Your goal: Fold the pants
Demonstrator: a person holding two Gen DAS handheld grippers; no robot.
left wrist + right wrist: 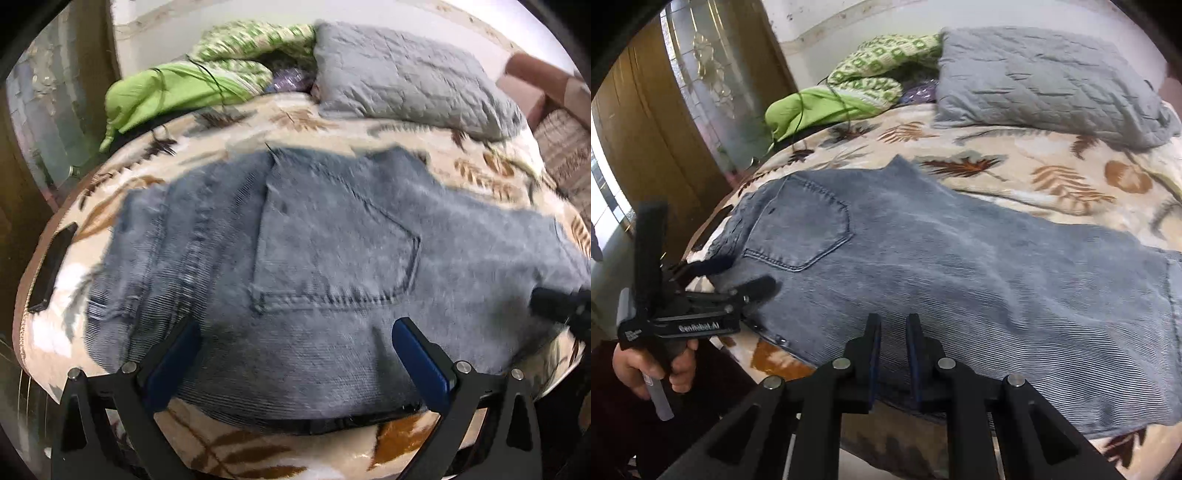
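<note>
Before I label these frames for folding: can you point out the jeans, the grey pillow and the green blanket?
jeans [960, 266]: right wrist view, mid-leg denim right of the back pocket.
grey pillow [1045, 81]: right wrist view, middle of its quilted top.
green blanket [173, 92]: left wrist view, plain bright green part.

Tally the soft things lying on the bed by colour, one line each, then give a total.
Blue-grey: 1, the jeans
Grey: 1, the quilted pillow
Green: 2, the plain green cloth and the green-and-white patterned knit
Total: 4
</note>
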